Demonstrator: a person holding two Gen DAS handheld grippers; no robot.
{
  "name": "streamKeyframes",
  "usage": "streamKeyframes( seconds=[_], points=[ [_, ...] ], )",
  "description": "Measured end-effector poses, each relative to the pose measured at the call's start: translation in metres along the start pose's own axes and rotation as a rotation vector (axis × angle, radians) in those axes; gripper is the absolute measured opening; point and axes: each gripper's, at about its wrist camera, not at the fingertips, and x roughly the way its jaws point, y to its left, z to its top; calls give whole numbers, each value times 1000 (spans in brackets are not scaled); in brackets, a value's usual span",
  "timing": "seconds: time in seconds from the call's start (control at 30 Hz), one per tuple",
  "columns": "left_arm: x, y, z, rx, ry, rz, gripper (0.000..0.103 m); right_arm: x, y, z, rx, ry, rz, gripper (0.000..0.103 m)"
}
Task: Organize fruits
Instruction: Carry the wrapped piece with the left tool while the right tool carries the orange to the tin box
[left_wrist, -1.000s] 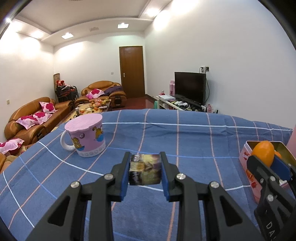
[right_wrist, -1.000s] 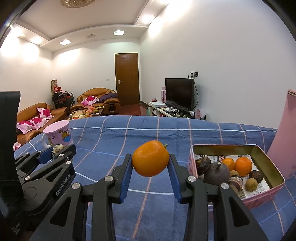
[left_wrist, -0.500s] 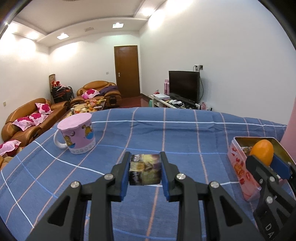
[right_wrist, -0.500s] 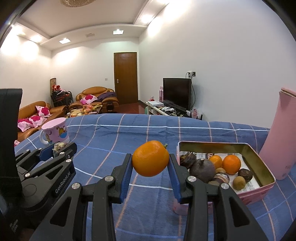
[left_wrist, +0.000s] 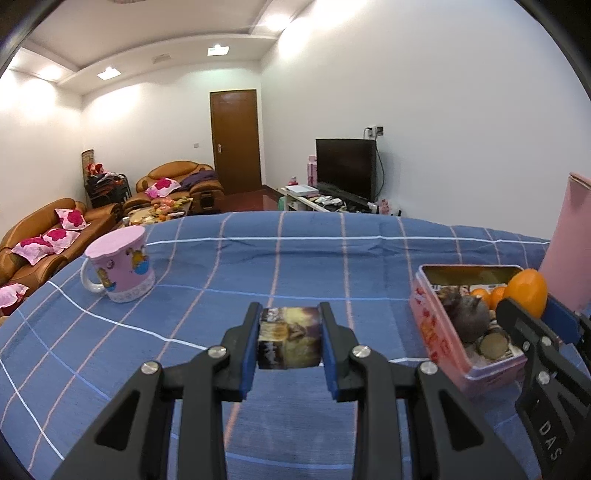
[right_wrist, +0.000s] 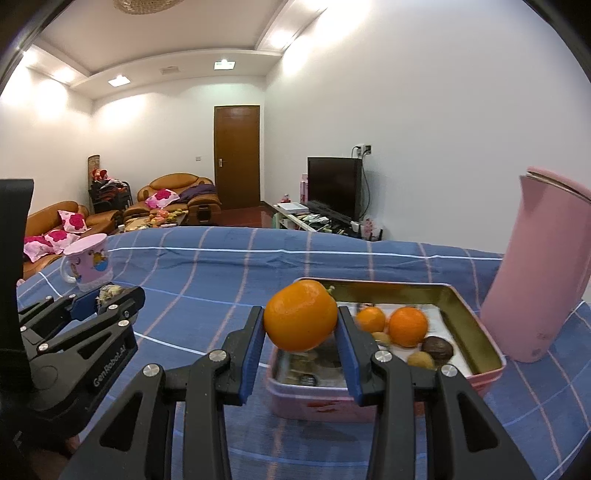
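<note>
The right gripper (right_wrist: 301, 330) is clamped on an orange (right_wrist: 300, 320) and holds it in the air over the near-left corner of the pink tin (right_wrist: 476, 343); the step in hand looks like dropping this fruit in with the rest. Next it likely needs to lower a little toward 1 o'clock, over bare tin floor, then let its jaws part.

The left gripper (left_wrist: 289, 338) grips a small printed cube (left_wrist: 289, 338), possibly a wrapped block, above the desk (left_wrist: 295, 266), with the tin at its 2 o'clock.

Inside the tin lie two smaller oranges (right_wrist: 407, 326), a dark round fruit (right_wrist: 437, 347) and a few brownish ones. A tall pink jug (right_wrist: 535, 273) stands just beside the tin at 3 o'clock and could get knocked. A pink mug (left_wrist: 120, 267) sits well apart at 10 o'clock, out of the way.
</note>
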Motion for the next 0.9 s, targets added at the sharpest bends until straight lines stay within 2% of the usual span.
streamKeyframes(
  seconds=[0.43,0.9],
  points=[
    [-4,-48,1,26,3,-58,31,-4,-44,0,-9,-7,-51,40],
    [2,-117,10,73,12,-186,31,5,-109,1,73,19,-154,41]
  ],
)
